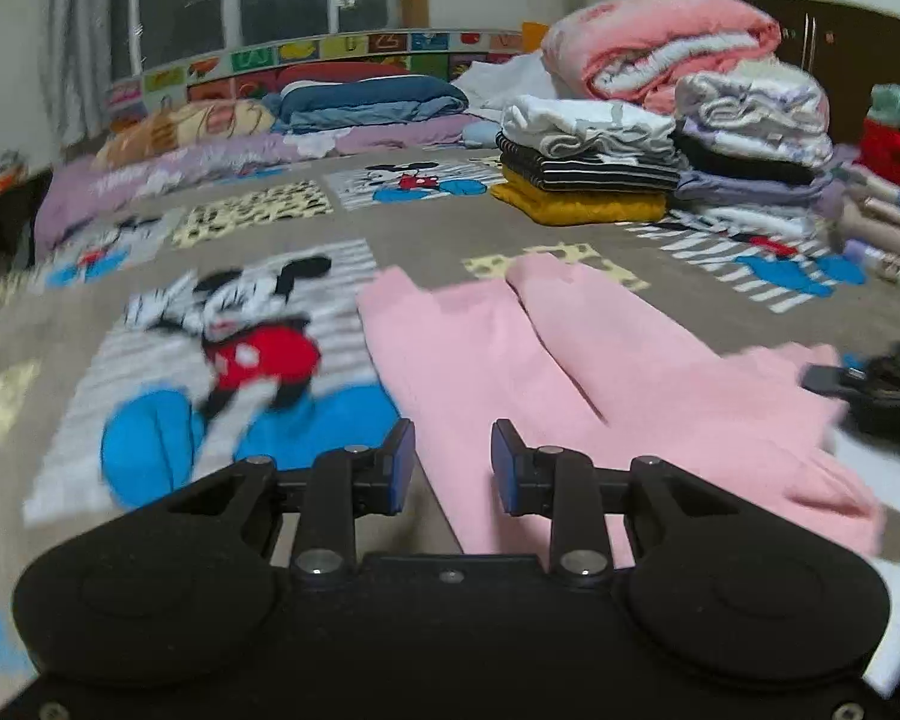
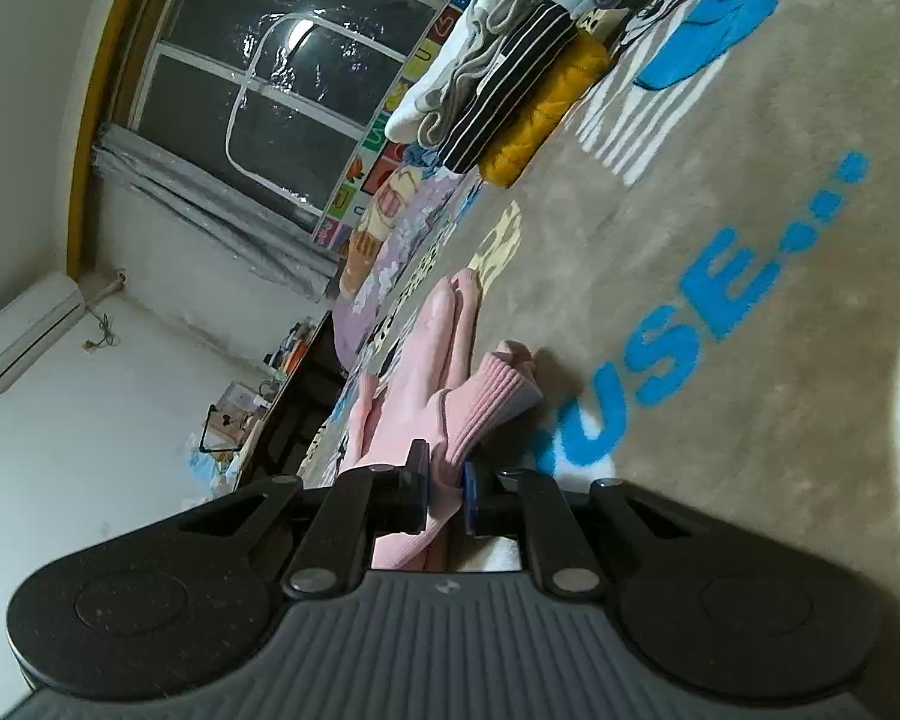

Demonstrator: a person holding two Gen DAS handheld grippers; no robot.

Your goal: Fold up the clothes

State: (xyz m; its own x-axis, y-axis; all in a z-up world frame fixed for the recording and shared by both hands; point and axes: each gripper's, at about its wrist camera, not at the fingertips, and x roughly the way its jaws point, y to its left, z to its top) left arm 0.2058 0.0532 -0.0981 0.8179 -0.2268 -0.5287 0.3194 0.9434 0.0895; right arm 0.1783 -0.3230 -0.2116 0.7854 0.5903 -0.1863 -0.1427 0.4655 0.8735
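A pair of soft pink knit trousers (image 1: 546, 372) lies spread flat on the bed's brown cartoon-print cover (image 1: 390, 222), legs running toward the stacked folded clothes (image 1: 588, 171) at the far edge. The left gripper (image 1: 453, 459) hovers over the near end of one leg, its jaws released with nothing between them. The right gripper (image 2: 444, 495) has its jaws clenched on the ribbed pink waistband (image 2: 486, 402), lifting that end.

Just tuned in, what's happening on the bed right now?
A person is folding pink trousers on a cartoon-print blanket using two handheld grippers. The right gripper is shut on the trousers' ribbed end, close to the blanket. The left gripper is open and empty above the near part of the trousers. Stacks of folded clothes sit behind.
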